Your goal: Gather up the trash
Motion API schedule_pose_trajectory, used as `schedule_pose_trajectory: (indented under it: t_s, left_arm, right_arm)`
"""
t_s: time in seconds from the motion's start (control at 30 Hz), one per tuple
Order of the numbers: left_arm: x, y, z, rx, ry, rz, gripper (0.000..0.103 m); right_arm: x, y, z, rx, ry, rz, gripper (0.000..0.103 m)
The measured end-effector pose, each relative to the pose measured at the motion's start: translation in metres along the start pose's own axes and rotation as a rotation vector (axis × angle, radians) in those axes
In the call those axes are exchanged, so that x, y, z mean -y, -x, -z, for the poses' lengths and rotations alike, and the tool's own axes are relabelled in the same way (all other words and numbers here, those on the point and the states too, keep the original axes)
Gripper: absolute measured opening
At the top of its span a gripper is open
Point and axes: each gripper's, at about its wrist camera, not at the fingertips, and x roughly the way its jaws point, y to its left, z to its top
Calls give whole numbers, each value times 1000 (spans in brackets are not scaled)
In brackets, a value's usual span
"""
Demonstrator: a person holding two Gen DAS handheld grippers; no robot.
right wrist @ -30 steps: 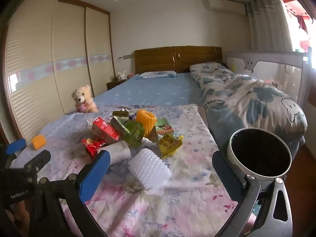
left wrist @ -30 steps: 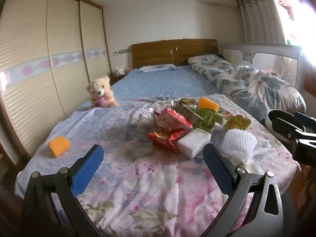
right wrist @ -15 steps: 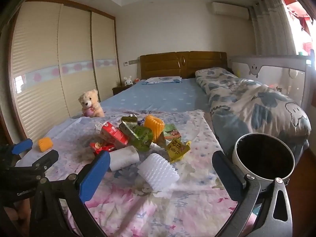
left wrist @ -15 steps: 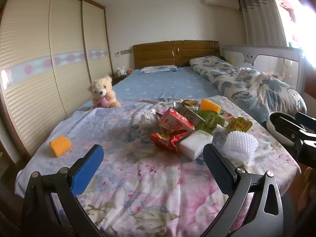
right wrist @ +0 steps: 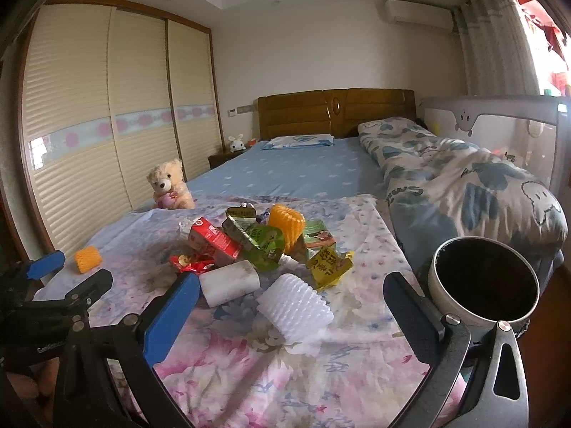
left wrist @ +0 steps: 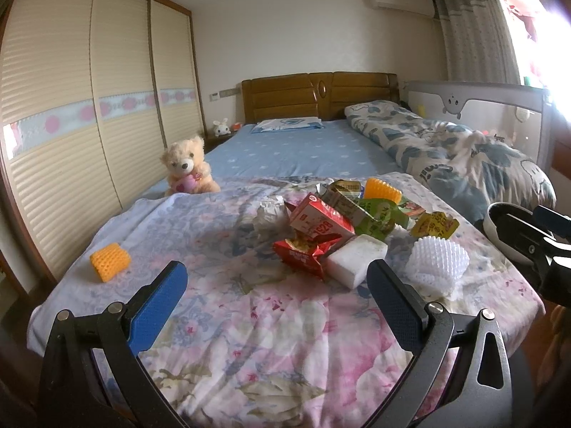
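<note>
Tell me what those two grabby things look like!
Each tool, left and right, has a black frame with triangle cut-outs and silver screws. The fingers wear flat blue bumpy pads. Small white lettering marks the left tool's black body, seen from the right camera.

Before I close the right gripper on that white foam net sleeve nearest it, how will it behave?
The white foam net sleeve looks soft and open-meshed, so it will probably squash between the fingers. It is likely very light. Lying on its side as a tube, it may roll if nudged.

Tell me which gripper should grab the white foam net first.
Right, probably. The white foam net lies between the right gripper's open fingers, with the bin beside it. The left gripper faces the bare floral sheet.
</note>
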Motion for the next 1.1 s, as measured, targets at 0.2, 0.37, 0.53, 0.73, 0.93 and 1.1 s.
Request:
schedule_pose_trajectory:
  t_s: [0.2, 0.37, 0.53, 0.73, 0.93, 1.1]
  left_arm:
    - [-1, -2, 1, 0, 2, -3, 103]
    - [-1, -2, 0, 1, 2, -3, 103]
    - [-2, -2, 1, 0, 3, -4, 103]
    - [0, -2, 2, -2, 2, -6, 103]
    - [0, -3, 2, -1, 2, -6, 103]
    - [1, -4, 5, -5, 0, -5, 103]
  right_arm:
    - [-1, 0, 0, -1, 0, -5, 103]
    - [-2, 0, 0, 1, -4, -11, 103]
    - [-3, 1, 1, 3, -7, -16, 103]
    - [-3, 0, 1, -5, -11, -20, 103]
    - [-1, 0, 2, -9, -12, -23, 103]
    - [0, 0, 2, -13, -16, -25, 103]
